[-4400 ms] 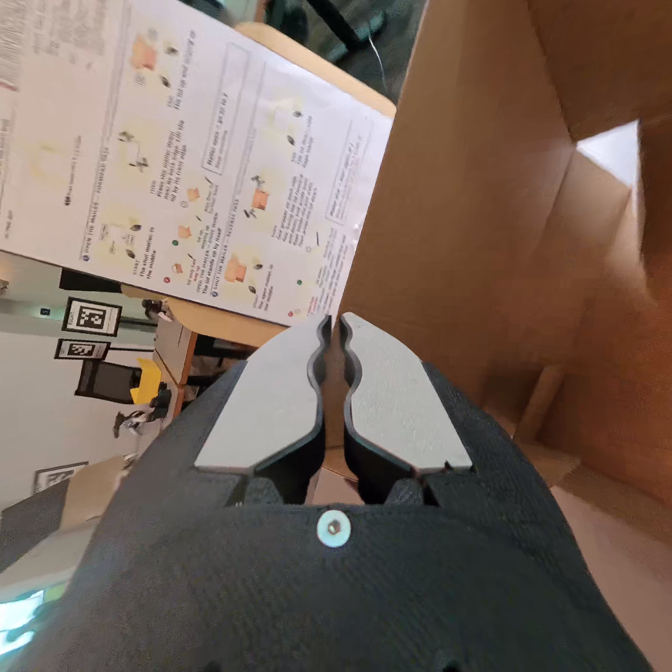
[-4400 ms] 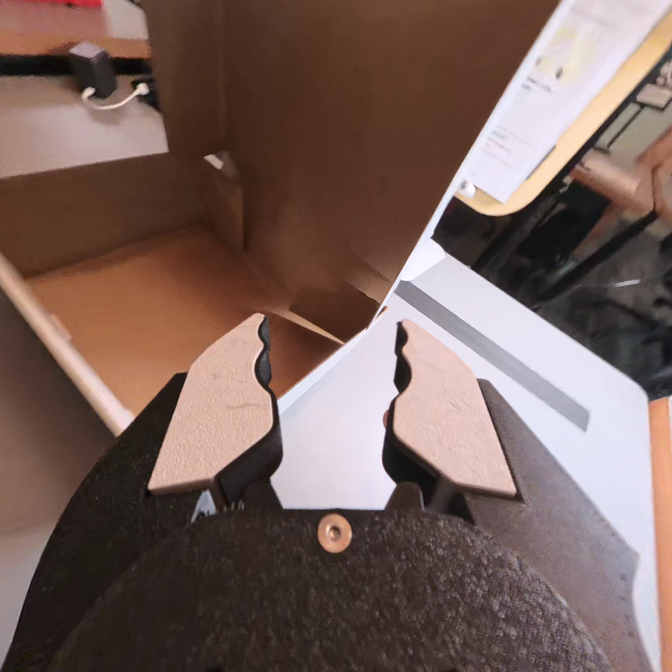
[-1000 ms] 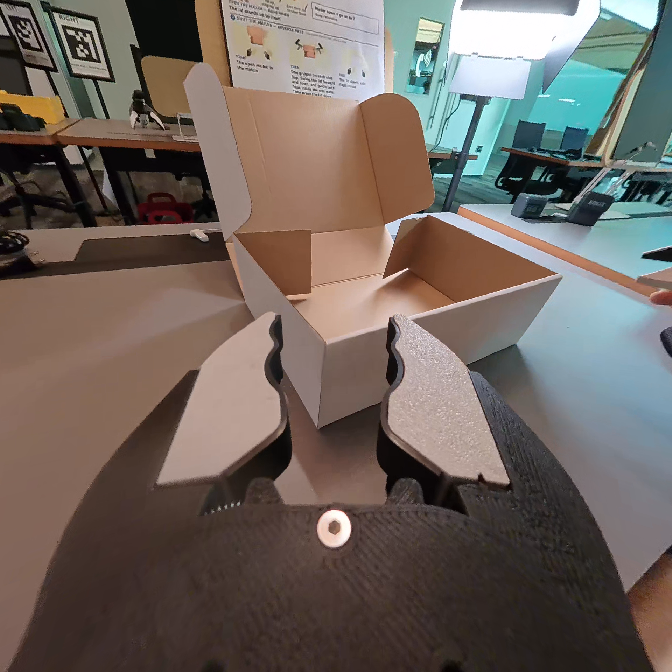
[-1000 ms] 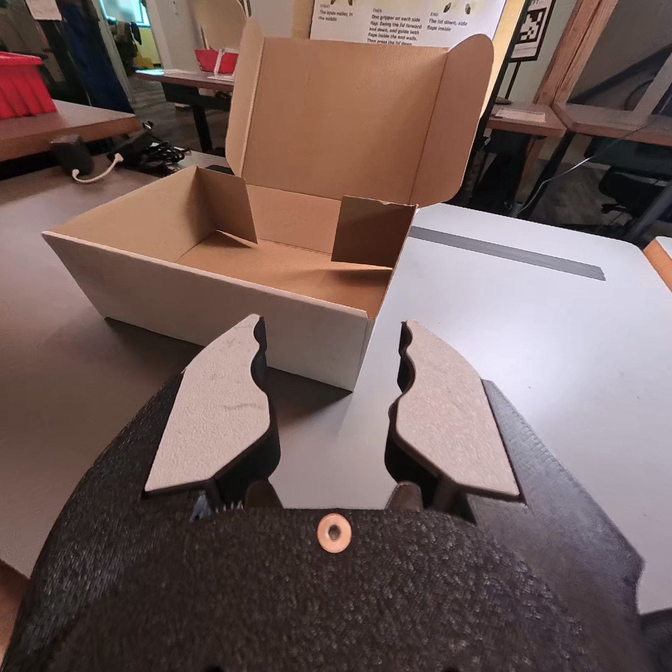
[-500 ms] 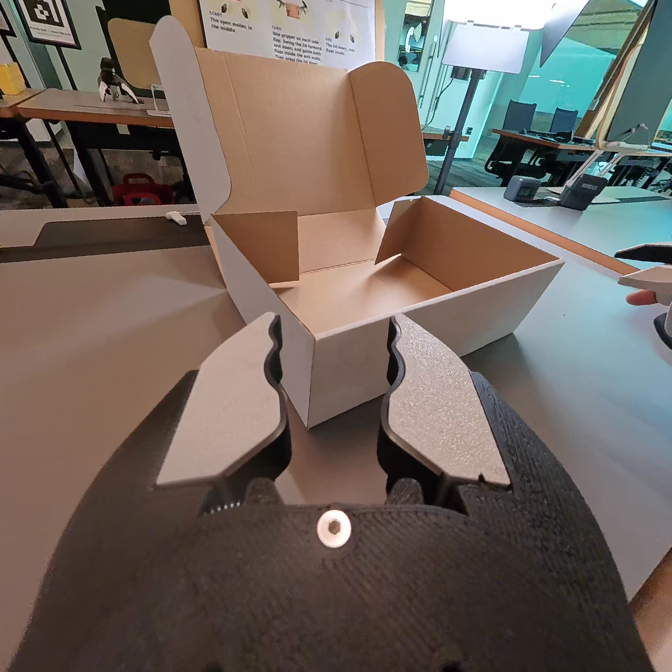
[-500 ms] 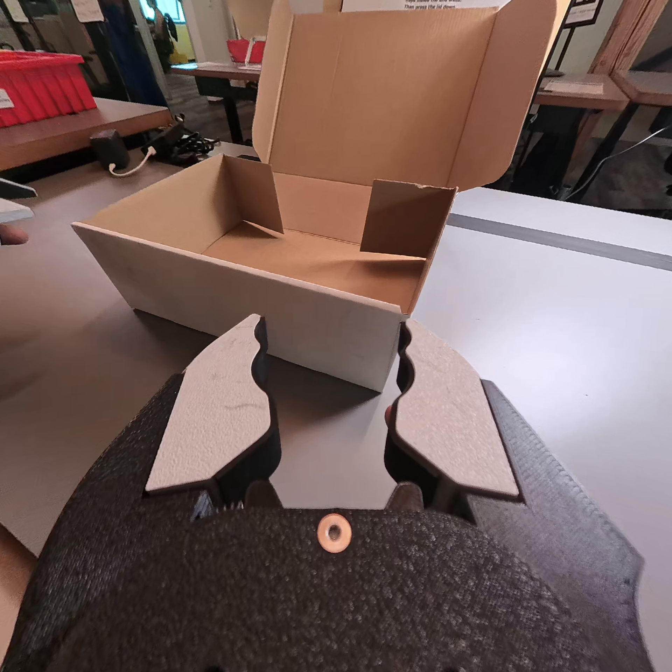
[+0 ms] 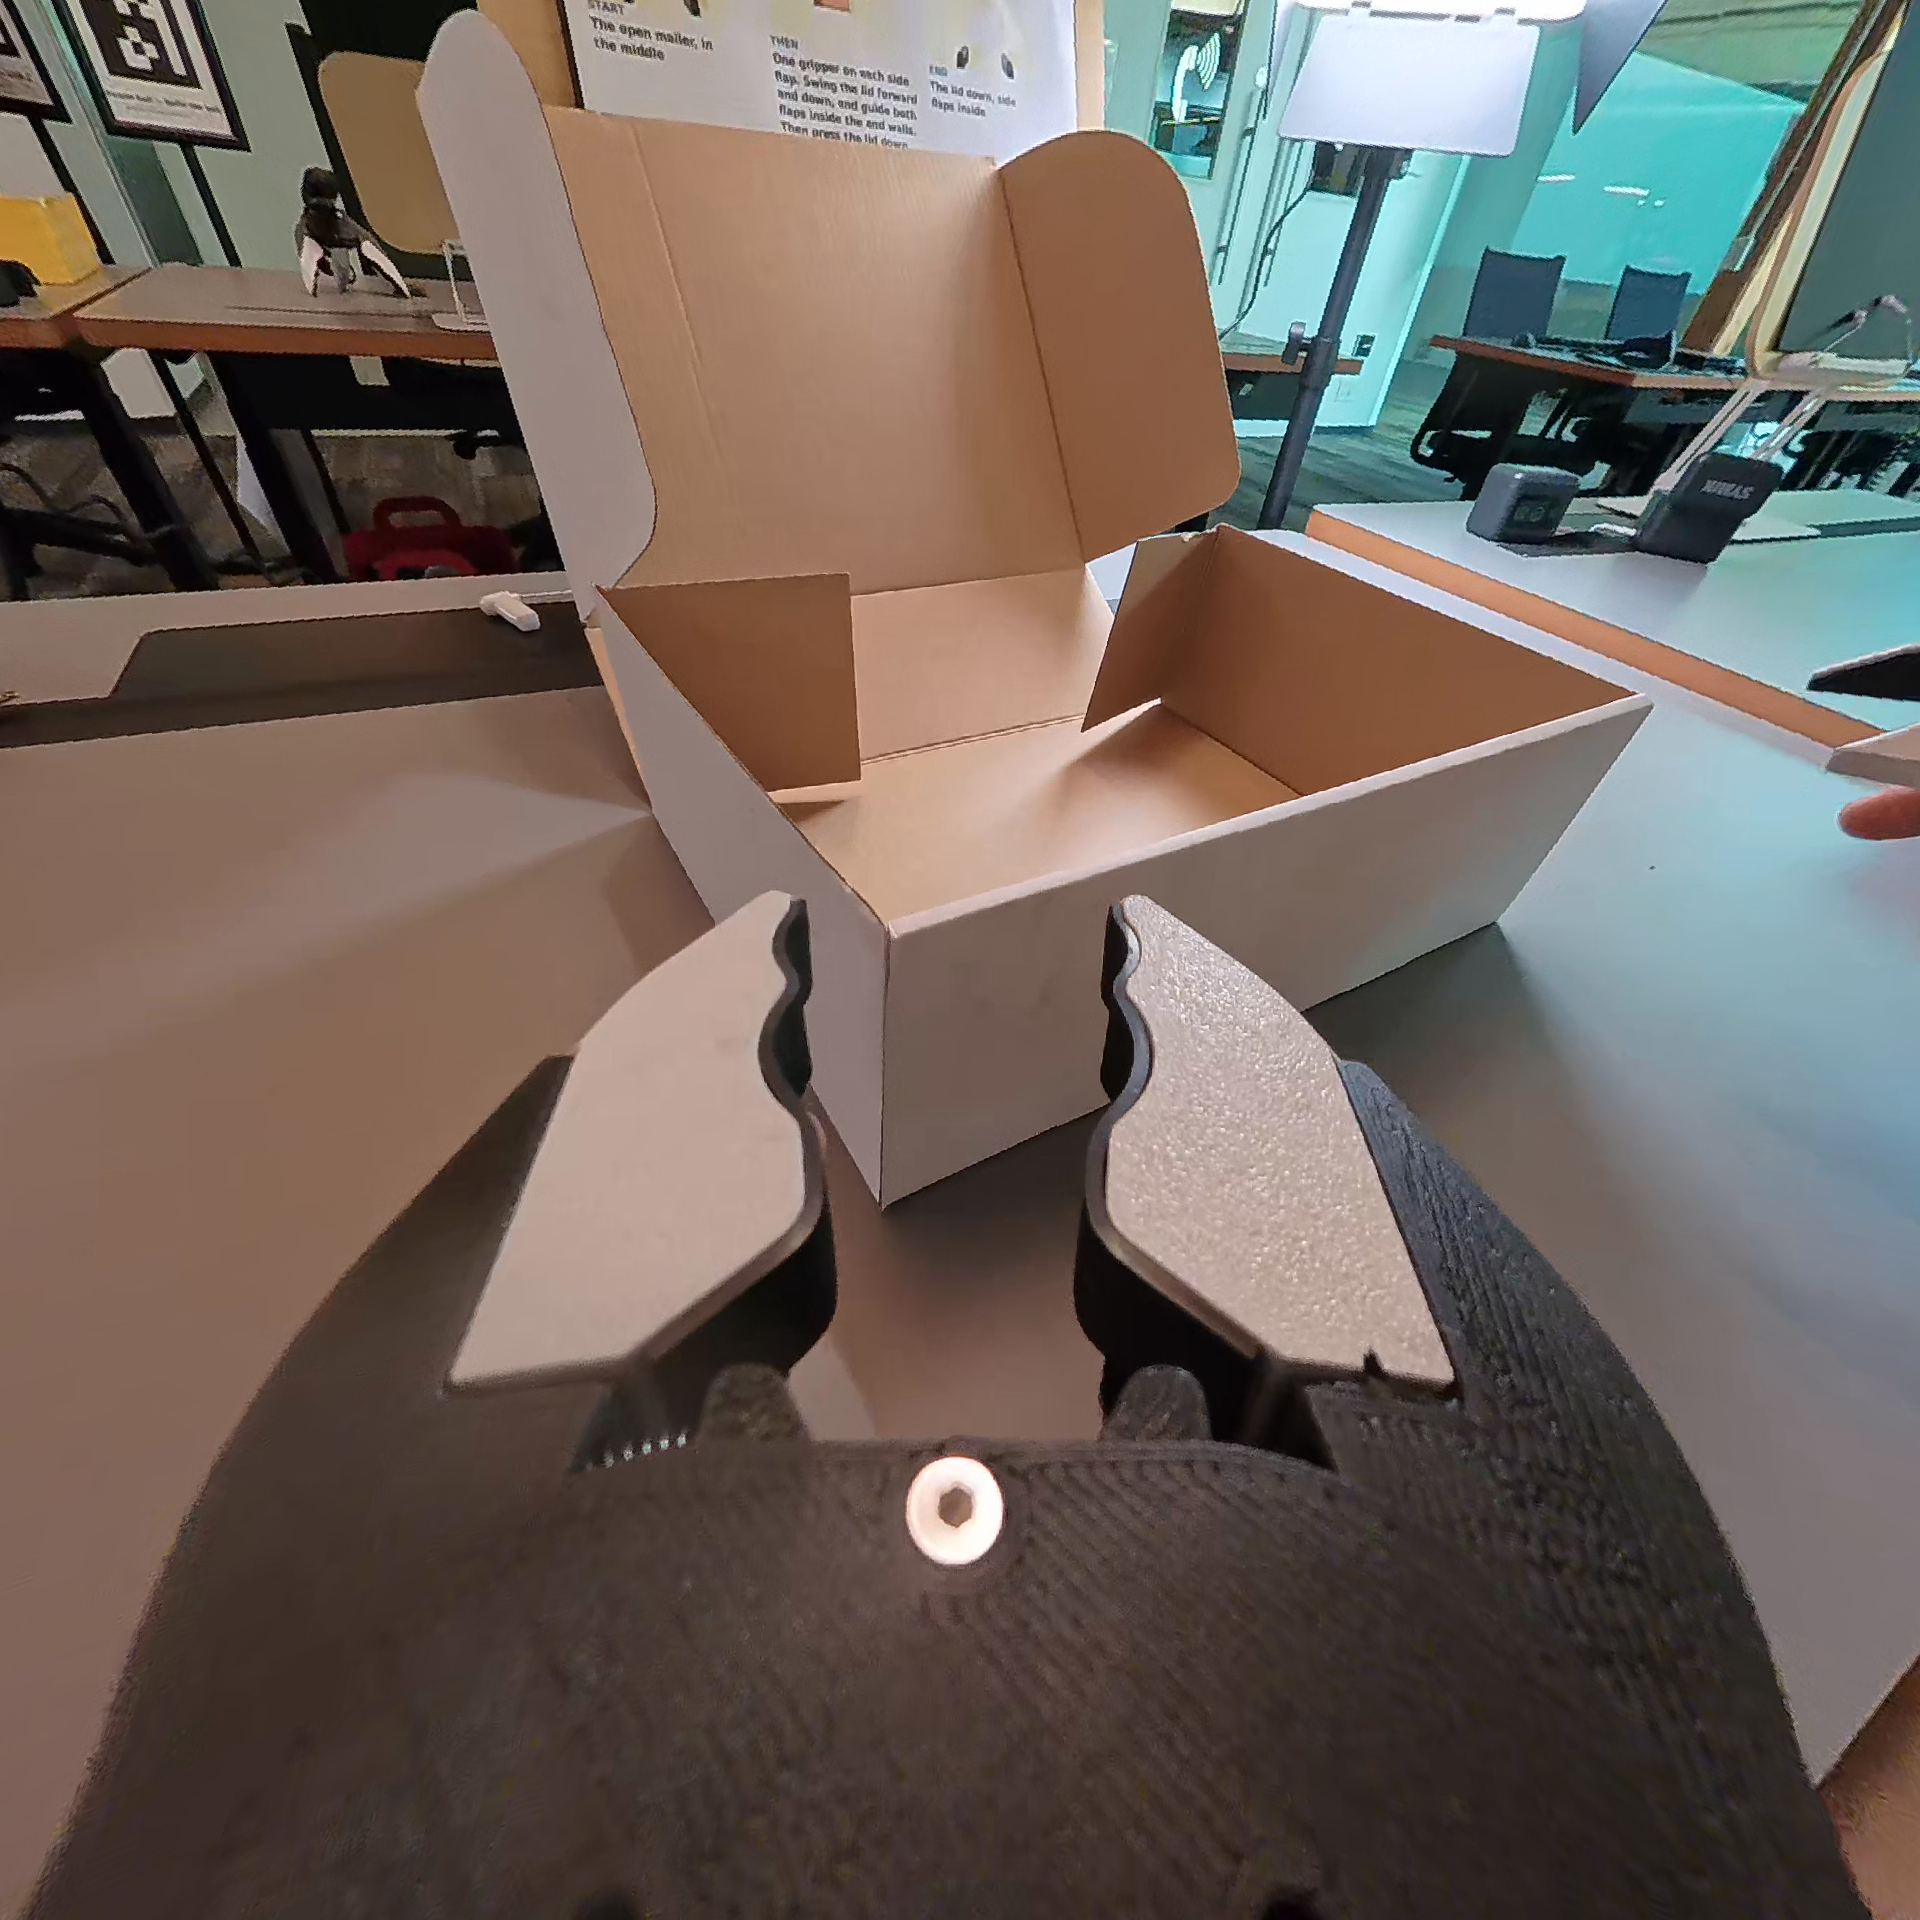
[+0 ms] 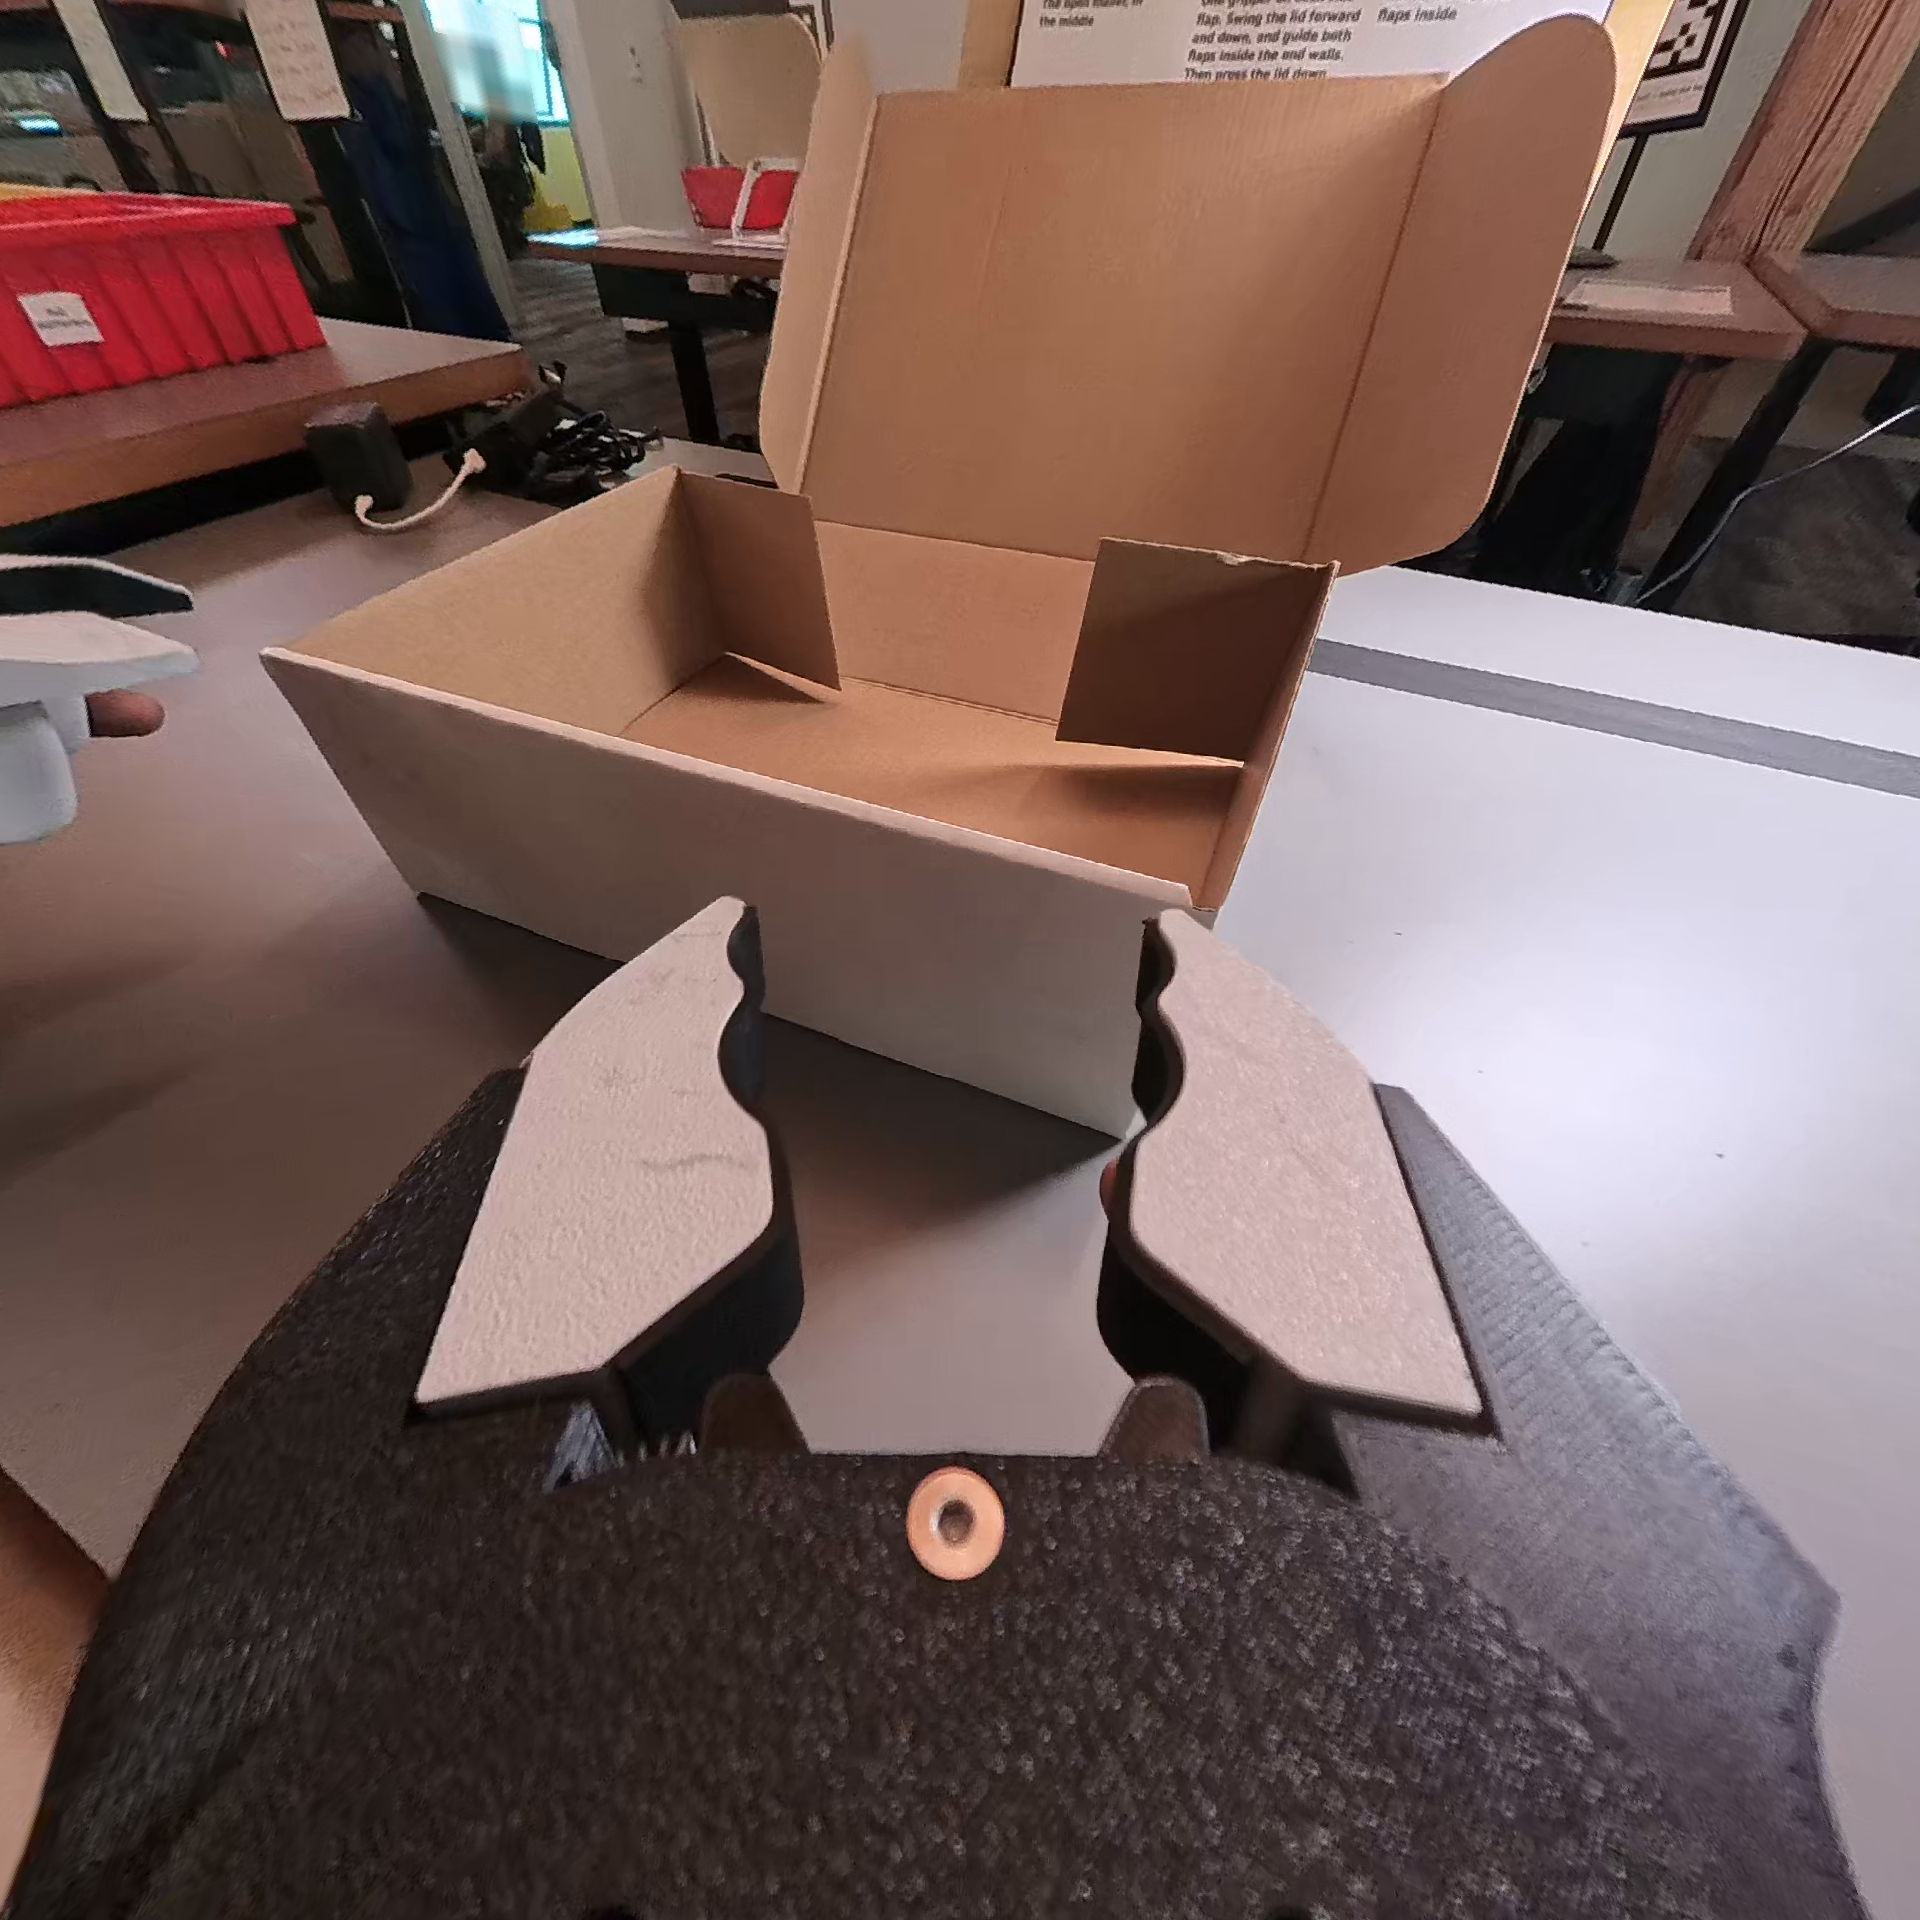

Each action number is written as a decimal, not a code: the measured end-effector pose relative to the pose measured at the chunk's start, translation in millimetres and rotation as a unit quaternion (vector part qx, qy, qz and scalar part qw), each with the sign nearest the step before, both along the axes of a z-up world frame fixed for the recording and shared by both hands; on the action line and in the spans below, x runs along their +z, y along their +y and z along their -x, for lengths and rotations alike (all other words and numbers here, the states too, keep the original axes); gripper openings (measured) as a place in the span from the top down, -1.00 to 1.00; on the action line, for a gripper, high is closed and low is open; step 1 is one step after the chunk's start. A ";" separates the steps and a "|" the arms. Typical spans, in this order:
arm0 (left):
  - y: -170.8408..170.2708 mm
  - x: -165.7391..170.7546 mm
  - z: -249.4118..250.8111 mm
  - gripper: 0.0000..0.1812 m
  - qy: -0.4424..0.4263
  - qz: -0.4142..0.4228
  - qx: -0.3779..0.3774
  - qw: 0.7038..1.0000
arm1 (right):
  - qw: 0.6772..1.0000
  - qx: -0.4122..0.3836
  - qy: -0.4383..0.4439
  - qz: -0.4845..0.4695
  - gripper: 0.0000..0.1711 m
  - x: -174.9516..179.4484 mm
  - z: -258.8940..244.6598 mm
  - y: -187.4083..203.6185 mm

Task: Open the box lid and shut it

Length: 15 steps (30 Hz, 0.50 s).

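A white cardboard mailer box [image 7: 1195,935] with a brown inside stands open on the grey table [image 7: 312,935]. Its lid [image 7: 862,353] stands upright at the back with both side flaps spread. The box is empty. My left gripper [image 7: 951,925] is open and empty, right in front of the box's near left corner. In the right wrist view the box [image 8: 727,873] and its upright lid [image 8: 1143,312] show again. My right gripper [image 8: 945,935] is open and empty just before the box's near right corner. The left gripper's tip [image 8: 73,634] shows at that view's left edge.
A printed instruction sheet [image 7: 810,62] hangs behind the box. A dark mat [image 7: 312,665] lies on the table to the back left. A red bin [image 8: 135,291] and a black adapter with a cord [image 8: 364,457] sit on a side table. A grey tape strip [image 8: 1610,717] crosses the table at right.
Both grippers have moved closer to the box's front corners over the last second. 4.4 s ago both were up at the lid, the left one shut; both are now open and low.
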<state>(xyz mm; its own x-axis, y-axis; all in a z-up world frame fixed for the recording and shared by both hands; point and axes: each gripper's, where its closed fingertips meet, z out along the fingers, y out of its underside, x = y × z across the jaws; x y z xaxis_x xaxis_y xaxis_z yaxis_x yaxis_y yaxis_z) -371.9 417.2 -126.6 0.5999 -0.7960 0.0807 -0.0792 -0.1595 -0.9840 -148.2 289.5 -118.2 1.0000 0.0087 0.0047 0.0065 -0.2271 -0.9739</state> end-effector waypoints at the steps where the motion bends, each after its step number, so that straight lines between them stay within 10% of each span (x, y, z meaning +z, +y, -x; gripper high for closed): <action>1: -0.5 -1.3 0.0 0.41 0.001 0.000 0.000 1.000 | 1.000 -0.002 -0.001 -0.001 0.20 -0.3 -0.9 -0.5; 15: 13.8 -16.7 10.1 0.46 0.028 0.010 0.034 0.999 | 1.000 -0.005 -0.003 0.000 0.20 -4.5 0.0 2.3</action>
